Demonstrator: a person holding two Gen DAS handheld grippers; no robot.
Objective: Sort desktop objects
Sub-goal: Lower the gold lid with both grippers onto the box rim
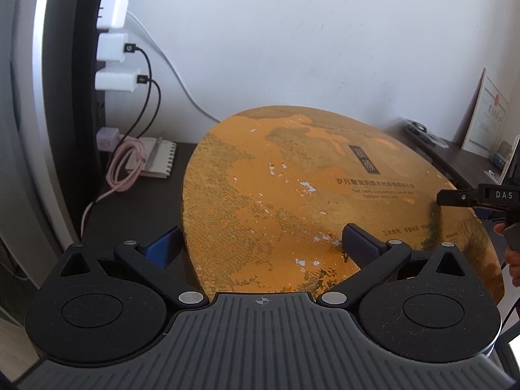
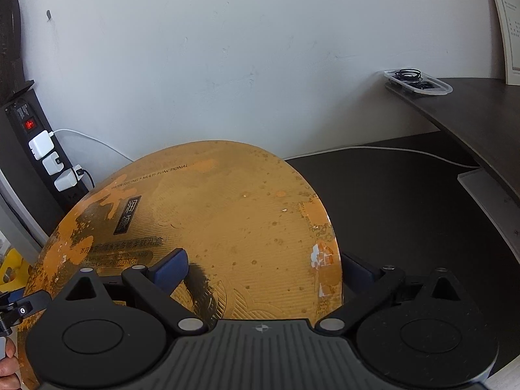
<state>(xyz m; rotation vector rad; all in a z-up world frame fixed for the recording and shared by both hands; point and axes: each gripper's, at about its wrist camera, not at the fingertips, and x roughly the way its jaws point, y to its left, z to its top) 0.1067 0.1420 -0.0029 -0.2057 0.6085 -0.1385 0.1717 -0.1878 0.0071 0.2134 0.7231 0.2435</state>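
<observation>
A large, worn orange-gold gift box point(image 1: 292, 195) with printed text lies on the dark desk point(image 2: 406, 211) and fills the middle of both views. My left gripper point(image 1: 260, 243) is open and straddles the box's left edge. One blue pad point(image 1: 162, 247) is beside that edge and the other pad point(image 1: 360, 247) is over the lid. My right gripper point(image 2: 265, 268) is open across the right edge of the box point(image 2: 227, 227), one finger over the lid and one outside it. In the left wrist view the right gripper's fingers point(image 1: 455, 196) hover at the lid's right rim.
A black power strip point(image 1: 112, 48) with white chargers stands upright at the left. A coiled pink cable point(image 1: 126, 162) and a white notepad point(image 1: 156, 159) lie below it. A raised shelf at the right holds a clear tray point(image 2: 417, 81) and a certificate point(image 1: 487, 113). A white cable point(image 2: 406, 152) crosses the desk.
</observation>
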